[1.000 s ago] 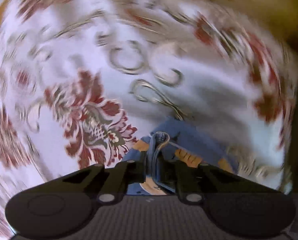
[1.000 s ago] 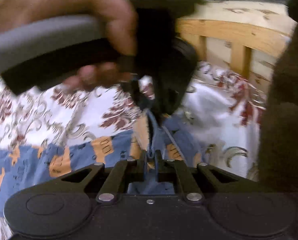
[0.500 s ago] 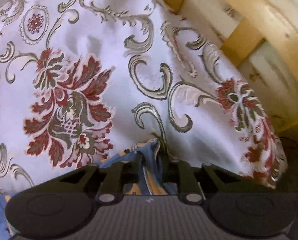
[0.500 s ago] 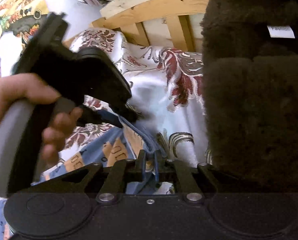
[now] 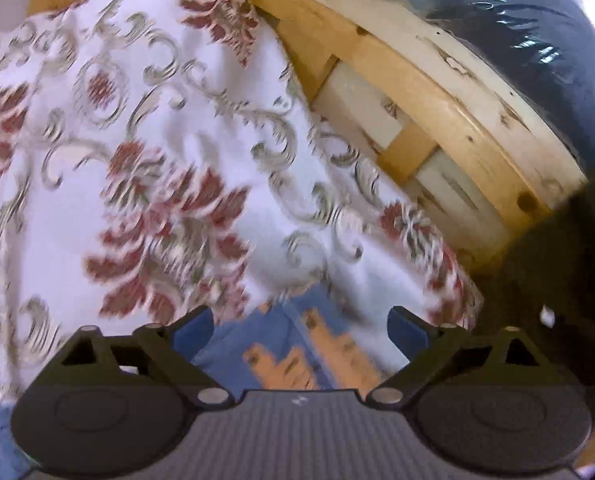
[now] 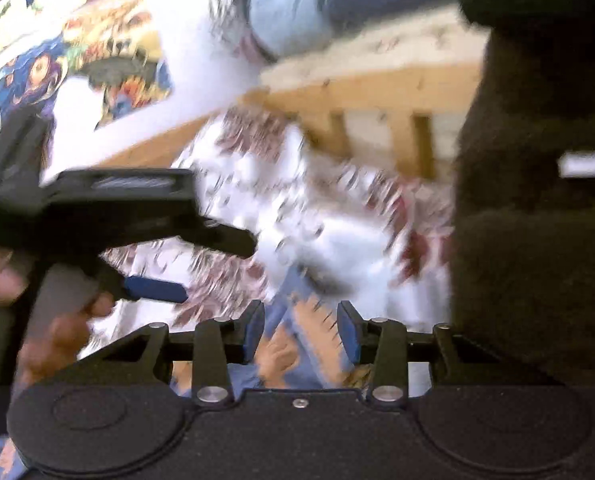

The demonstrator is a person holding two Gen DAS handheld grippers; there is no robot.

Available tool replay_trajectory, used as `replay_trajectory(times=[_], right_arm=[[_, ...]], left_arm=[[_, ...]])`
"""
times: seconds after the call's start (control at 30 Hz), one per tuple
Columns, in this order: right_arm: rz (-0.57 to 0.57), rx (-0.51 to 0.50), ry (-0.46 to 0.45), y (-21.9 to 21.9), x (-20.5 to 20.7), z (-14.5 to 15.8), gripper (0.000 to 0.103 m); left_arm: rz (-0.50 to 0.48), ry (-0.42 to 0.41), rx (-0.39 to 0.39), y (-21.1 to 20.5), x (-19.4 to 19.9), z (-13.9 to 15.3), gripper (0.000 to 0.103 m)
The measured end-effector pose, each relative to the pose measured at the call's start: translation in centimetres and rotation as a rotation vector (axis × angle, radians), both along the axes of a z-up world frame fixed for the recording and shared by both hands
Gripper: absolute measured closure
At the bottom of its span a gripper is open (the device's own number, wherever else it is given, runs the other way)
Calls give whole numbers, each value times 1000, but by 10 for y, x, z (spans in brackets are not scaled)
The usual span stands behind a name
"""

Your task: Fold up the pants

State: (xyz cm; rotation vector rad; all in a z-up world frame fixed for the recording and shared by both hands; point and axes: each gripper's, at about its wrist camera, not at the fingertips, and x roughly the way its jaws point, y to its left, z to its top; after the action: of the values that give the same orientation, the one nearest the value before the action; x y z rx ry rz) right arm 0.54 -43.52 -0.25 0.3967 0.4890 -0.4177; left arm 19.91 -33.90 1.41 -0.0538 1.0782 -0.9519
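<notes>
The blue pants with orange patches (image 5: 297, 344) lie on the white floral bedspread (image 5: 145, 152), near its right corner. My left gripper (image 5: 301, 328) is open just above them, fingers spread wide, nothing between them. In the right wrist view the pants (image 6: 293, 328) show between the blue pads (image 6: 347, 332) of my right gripper (image 6: 301, 332), which is open and not gripping the cloth. The left gripper (image 6: 213, 266) is also in that view at the left, held by a hand (image 6: 53, 332), its jaws apart. Both views are motion-blurred.
A wooden bed frame (image 5: 437, 92) runs along the far side of the bedspread, with a dark plastic-wrapped bundle (image 5: 517, 20) above it. A dark brown fuzzy blanket (image 6: 537, 240) fills the right. A colourful poster (image 6: 97, 60) hangs on the white wall.
Both grippers were shut on the edge of the pants half a second ago. Both have since opened and let the cloth drop onto the bedspread, and the left gripper has pulled back.
</notes>
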Motion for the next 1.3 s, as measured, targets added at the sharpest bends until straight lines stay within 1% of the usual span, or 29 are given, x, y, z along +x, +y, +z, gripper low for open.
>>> replay_trajectory(times=[0.07,0.1,0.13,0.17,0.2,0.27,0.3,0.37,0.43,0.47,0.5,0.57,0.63,0.73,0.77,0.8,0.83,0.87,0.9,0.93,0.97,1.0,1.03,1.1,1.17,1.23,1.27,1.3], right_arm=[[21,90,62,-10,11,-12,60],[6,128,95,-15,14,-18,60],[-16,159,119,-20,16,-23,61],[-42,187,132,-25,17,-27,63],[-60,200,134,-28,17,-29,67],[-77,187,147,-28,15,-30,70],[-79,170,157,-26,16,-30,70],[-80,151,170,-23,17,-31,70],[-81,146,174,-24,17,-32,70],[-81,144,177,-23,17,-31,70],[-81,140,180,-25,17,-31,70],[-80,129,188,-24,17,-31,70],[-78,113,199,-22,21,-31,70],[-76,83,217,-17,25,-32,69],[-74,71,224,-16,27,-32,66],[-67,61,228,-14,28,-32,60],[-56,50,230,-11,30,-32,56],[-45,40,227,-7,31,-31,47],[-33,27,223,-2,32,-29,36],[-19,0,219,5,32,-26,29],[-8,-45,218,15,34,-21,14],[7,-91,219,25,35,-17,6],[41,-133,214,37,37,-12,4],[170,-194,197,65,49,-6,2],[316,-217,196,91,66,-5,1],[493,-235,199,118,89,-7,1],[601,-256,201,134,104,-8,2],[678,-275,194,147,115,-7,2]], left_arm=[[14,24,-20,25,-4,-12,1],[24,38,-24,39,-6,-22,1],[35,45,-17,50,-5,-30,1],[51,44,5,63,-4,-41,1],[69,35,30,74,-3,-48,1],[113,14,78,98,-2,-62,1],[133,9,90,110,-1,-68,1],[135,-11,41,140,0,-72,3],[117,-32,53,160,-3,-69,3],[98,-52,81,170,-5,-65,3],[87,-74,127,178,-7,-63,1],[67,-116,248,199,-7,-60,0],[31,-131,291,226,-5,-55,0],[64,-129,389,268,3,-51,0],[84,-118,422,289,7,-50,0],[111,-105,447,307,11,-51,0],[140,-87,450,329,16,-51,0],[169,-64,430,349,19,-50,1],[197,-40,386,368,22,-47,1],[223,-17,339,384,23,-41,1],[250,4,311,397,24,-35,0],[271,21,297,404,26,-30,0],[288,35,287,409,28,-24,0],[297,46,261,415,32,-12,0],[277,22,239,411,39,-2,0],[268,-12,221,403,51,7,0],[258,-25,206,396,59,10,0],[247,-30,194,388,67,10,0]])
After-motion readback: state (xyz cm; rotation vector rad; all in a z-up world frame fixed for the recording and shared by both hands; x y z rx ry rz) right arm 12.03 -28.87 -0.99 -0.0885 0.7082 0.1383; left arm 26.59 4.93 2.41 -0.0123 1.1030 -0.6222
